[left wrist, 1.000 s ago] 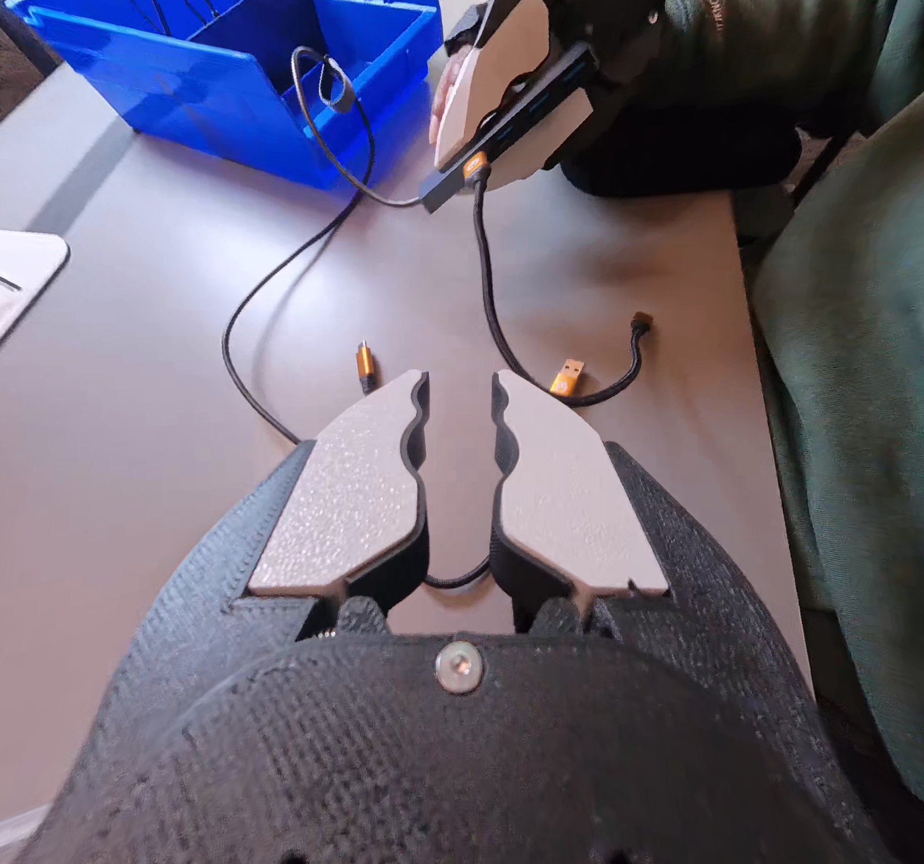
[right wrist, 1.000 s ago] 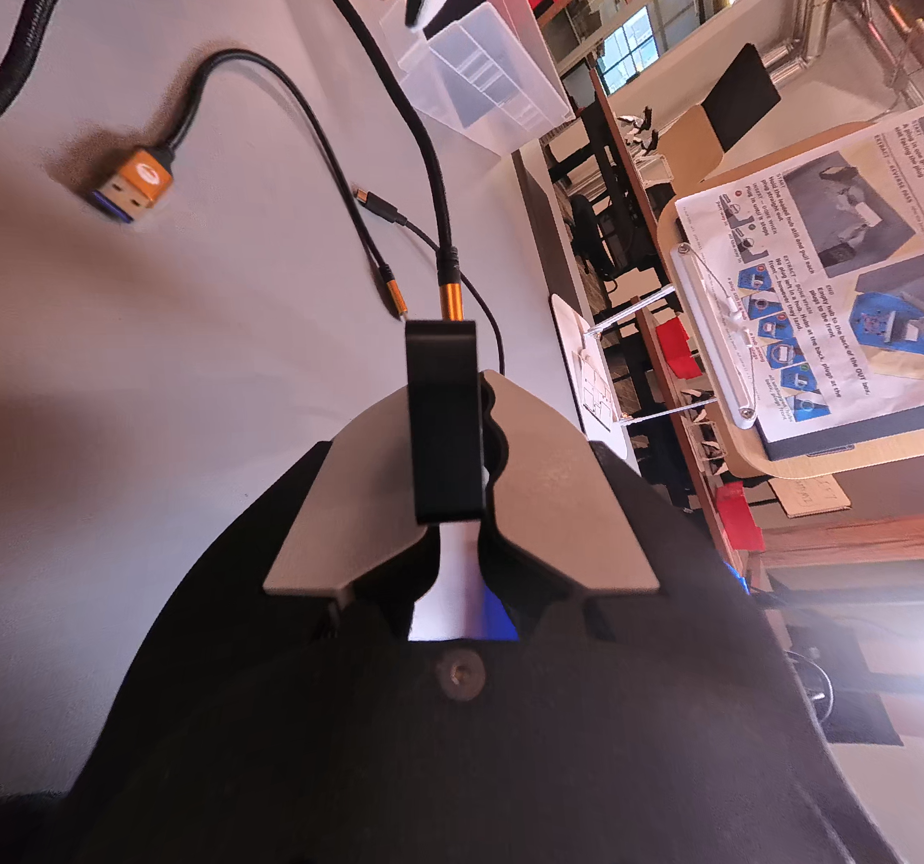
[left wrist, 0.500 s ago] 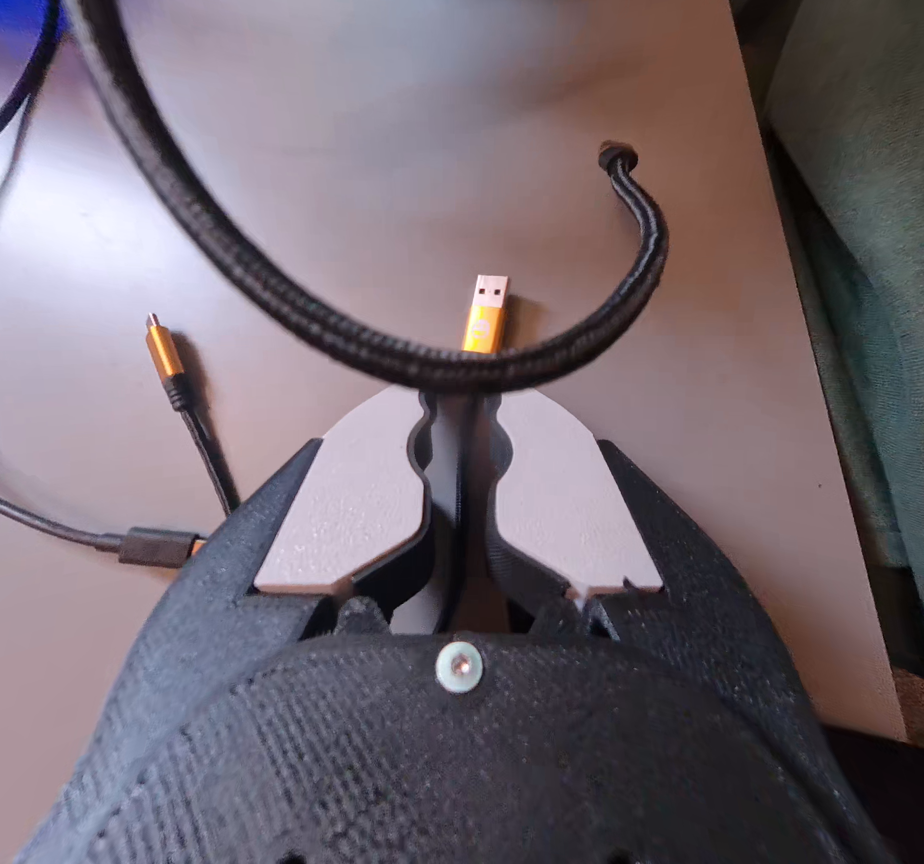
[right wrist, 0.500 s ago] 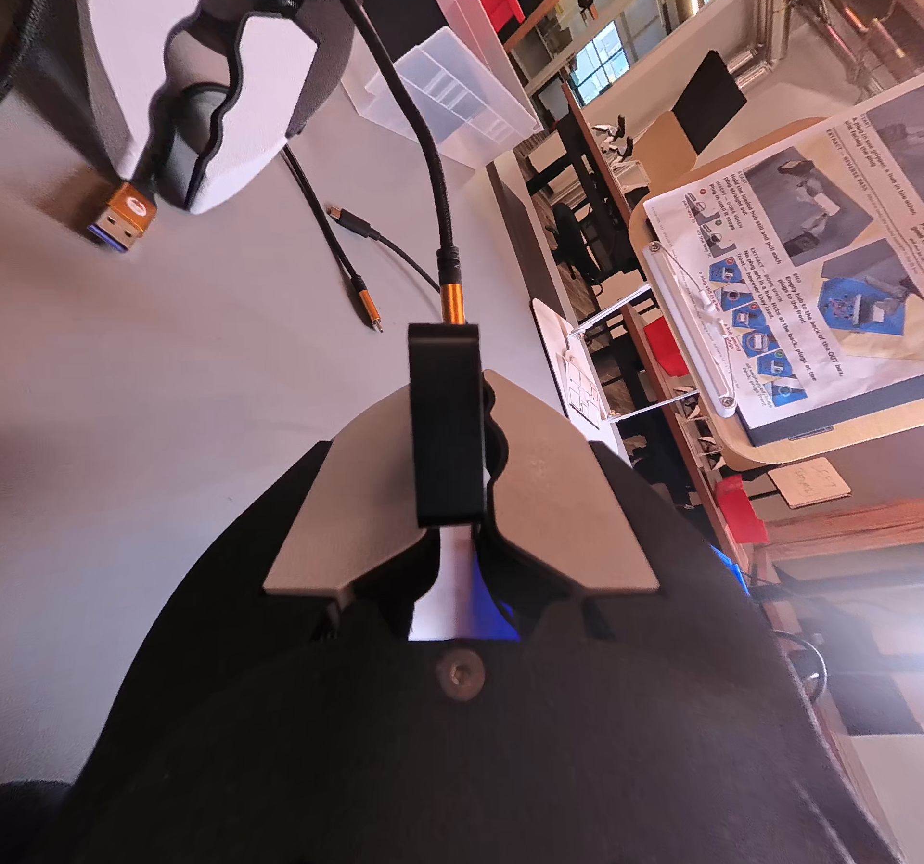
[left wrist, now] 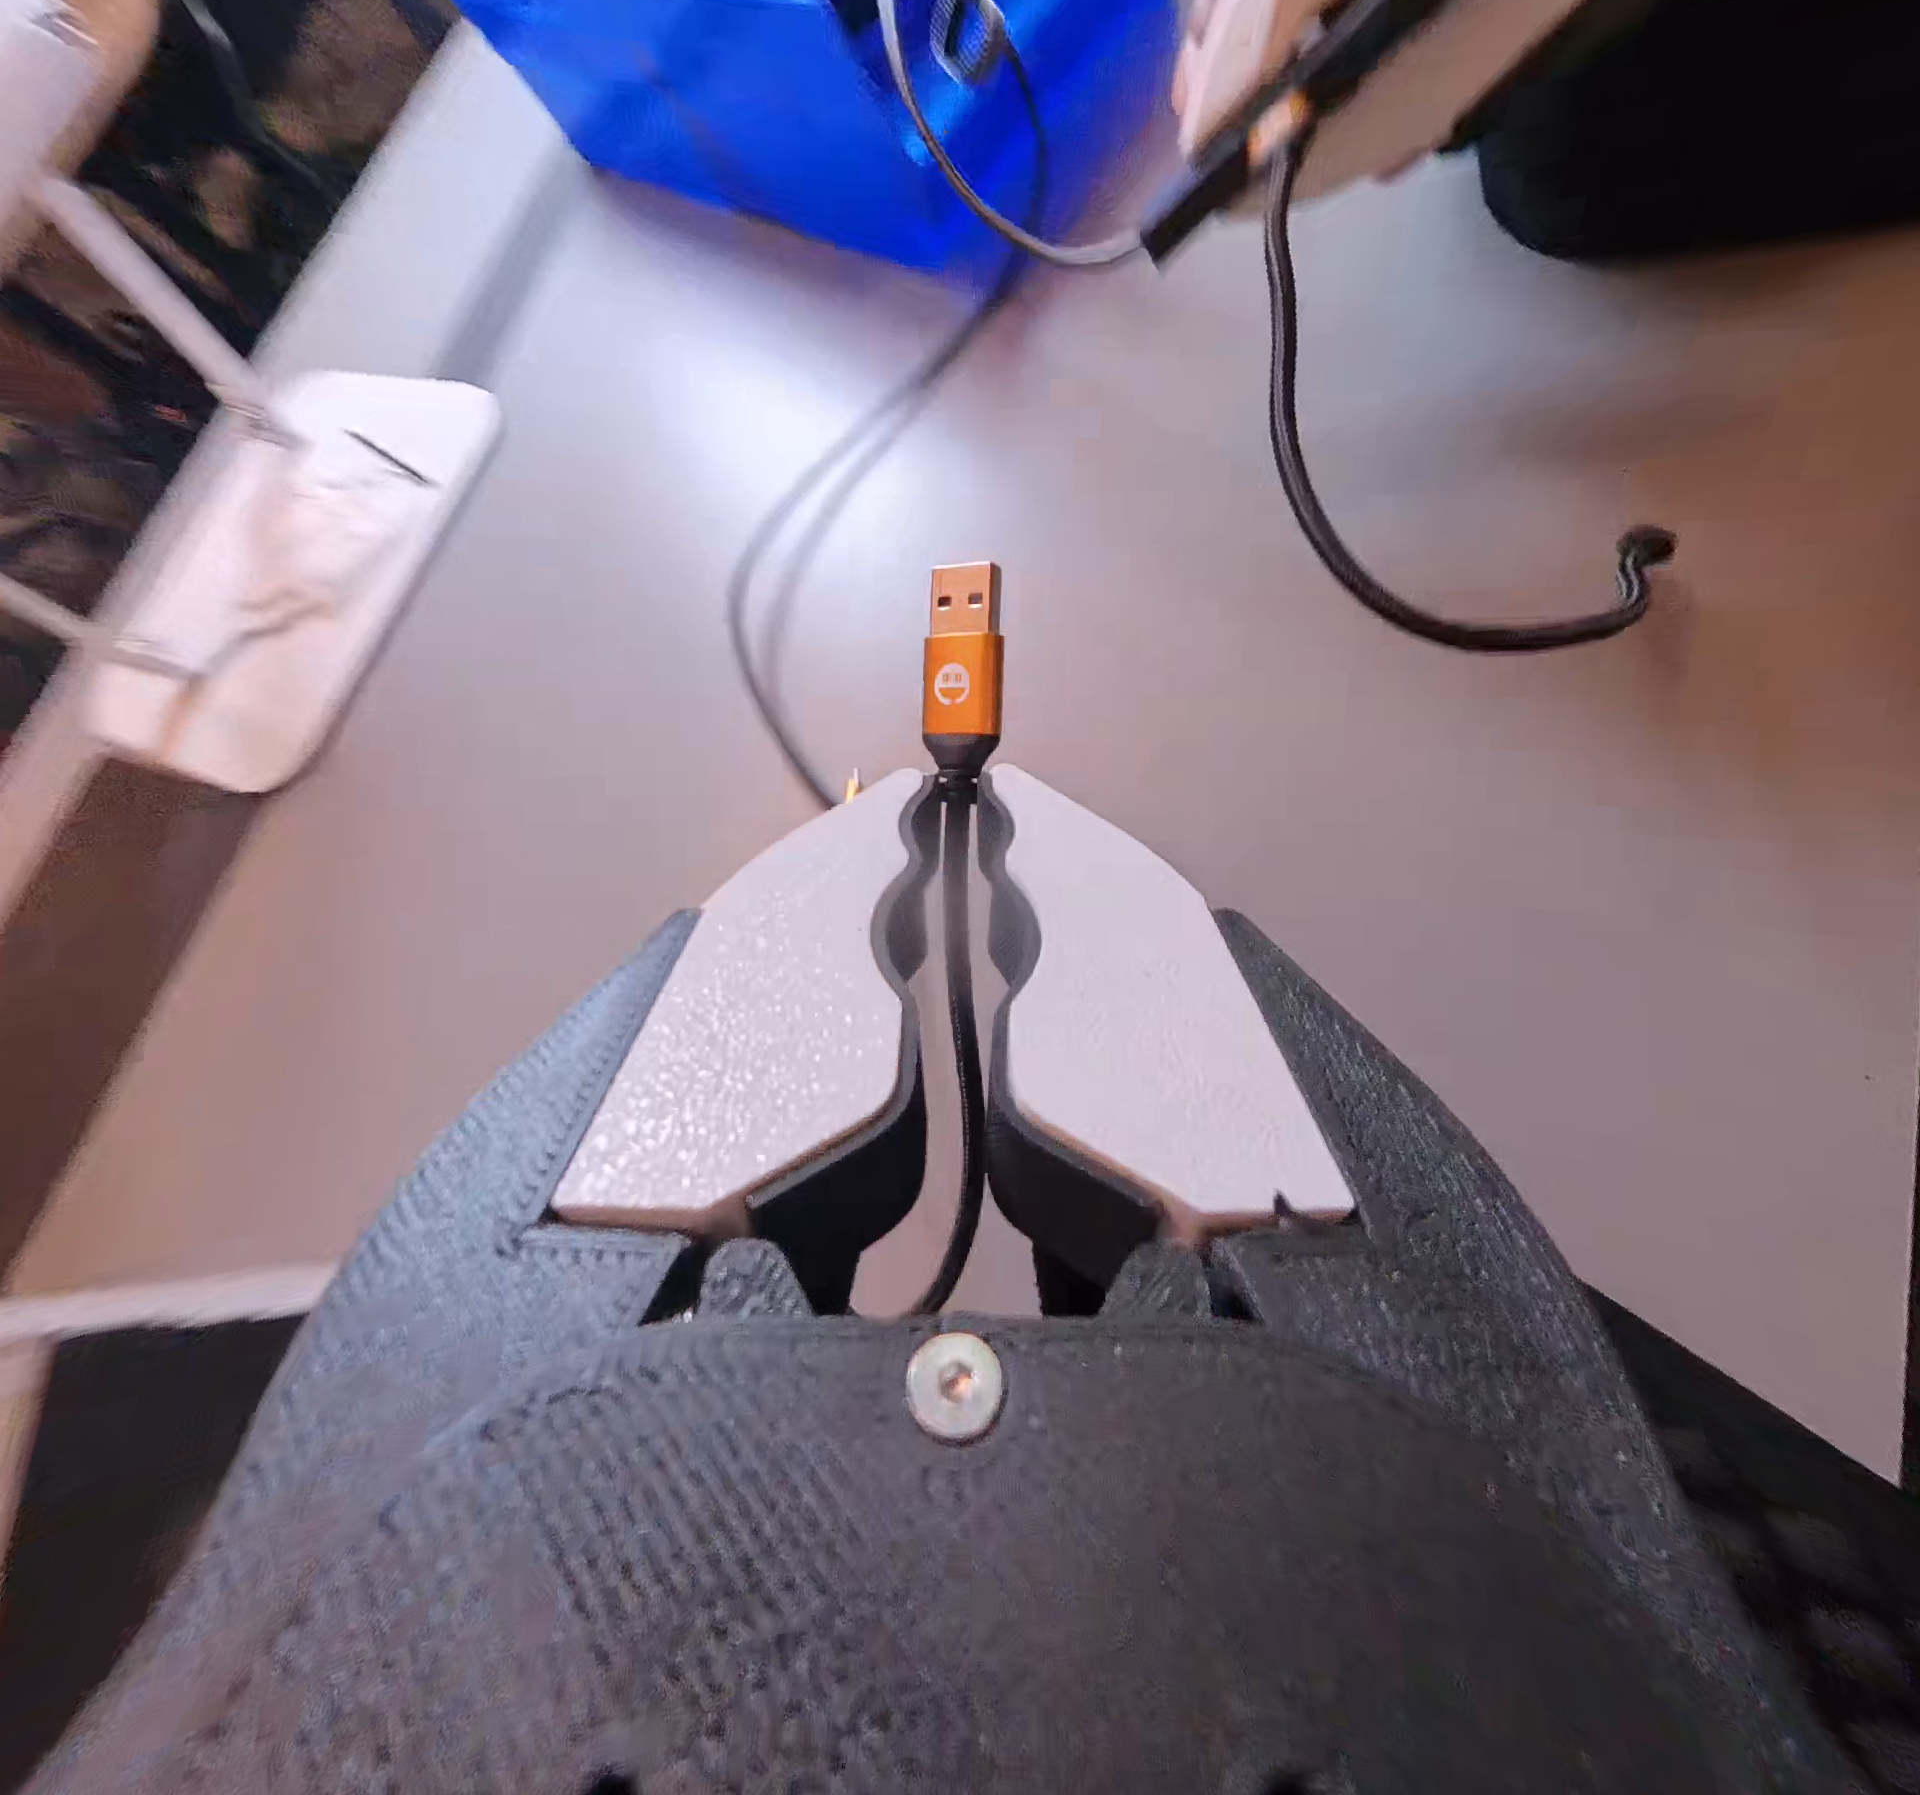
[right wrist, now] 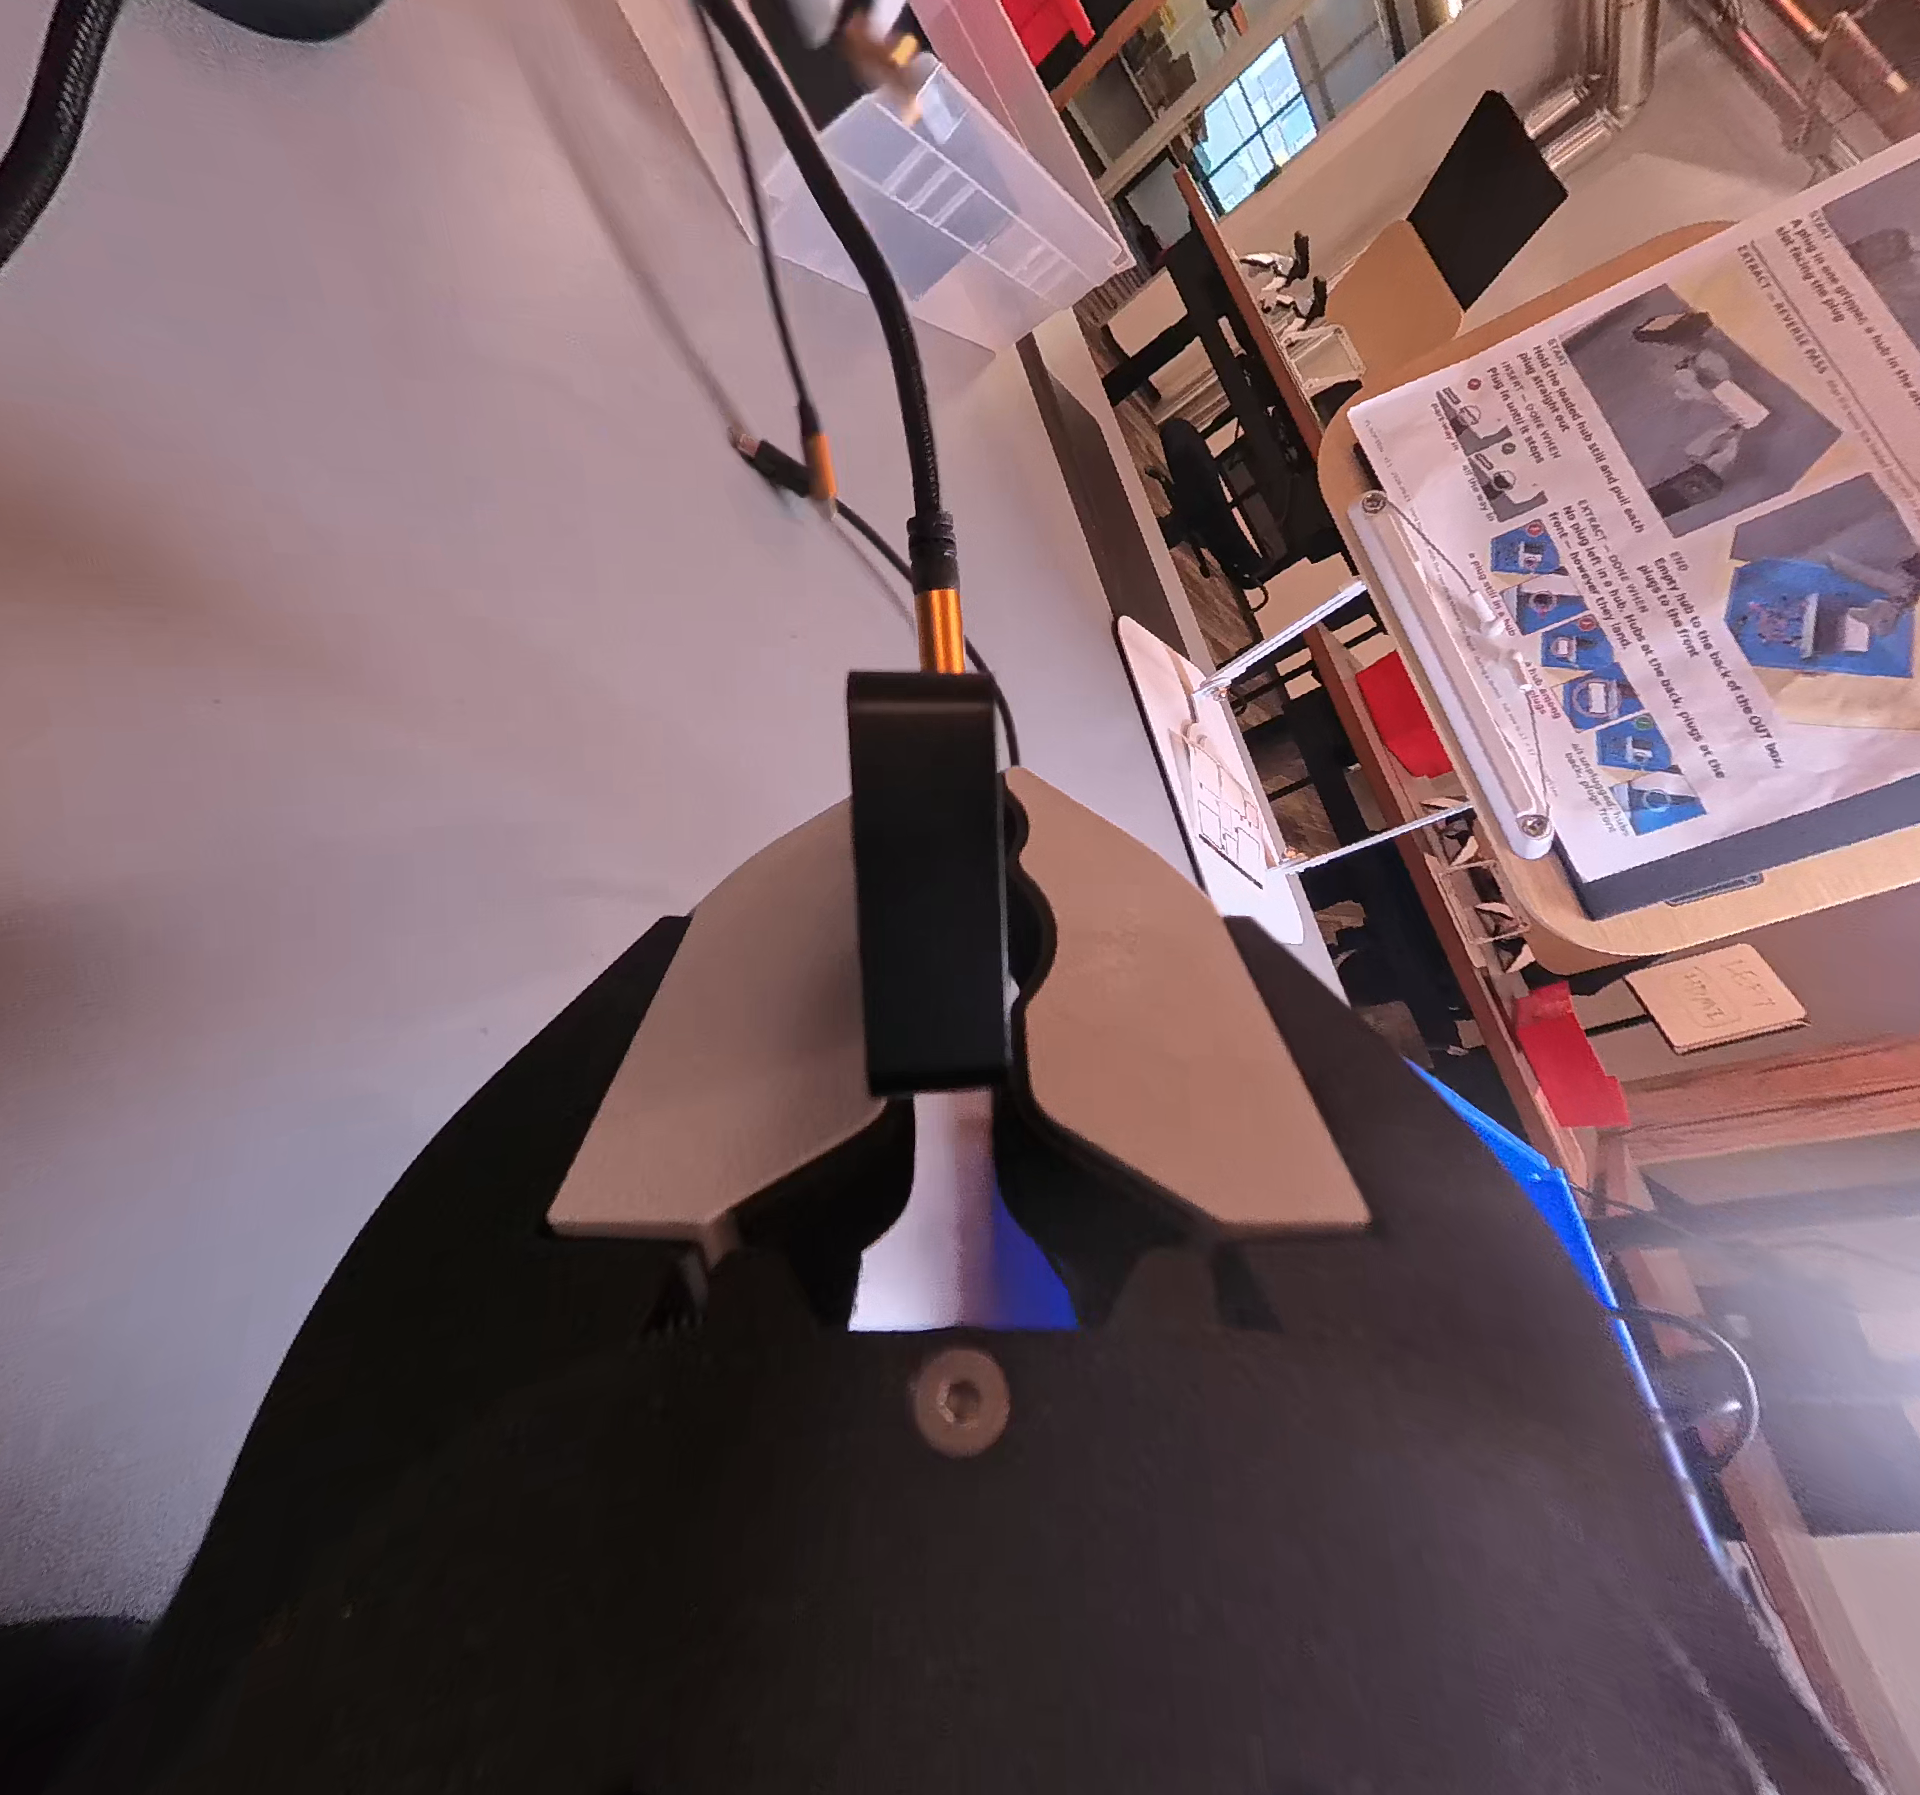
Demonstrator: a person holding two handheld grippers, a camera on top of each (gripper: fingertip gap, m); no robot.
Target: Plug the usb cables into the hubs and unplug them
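Now the left gripper point(left wrist: 961, 781), with grey textured finger plates on a black printed body, is pinched shut on a thin black braided cable point(left wrist: 964, 1049) just behind its orange USB-A plug point(left wrist: 963, 667). The plug stands out past the fingertips at the centre of the left wrist frame, clear of the grey table point(left wrist: 1351, 862). Half a second ago that plug lay flat on the table beyond the jaws, with a thicker cable draped across them; it has since been picked up and lifted.

At the upper right of that frame, blurred, the right gripper point(left wrist: 1340, 72) holds the slim black rectangular hub point(right wrist: 928, 898). In its own view, the hub sits clamped edge-on between the finger plates at frame centre, as before, with an orange-collared thick black cable point(right wrist: 902, 374) already seated in its far end.

With the plug in hand and the hub held, the next step is likely to bring the plug to a free port. A blue plastic bin point(left wrist: 790, 52) stands at the top of the left view.
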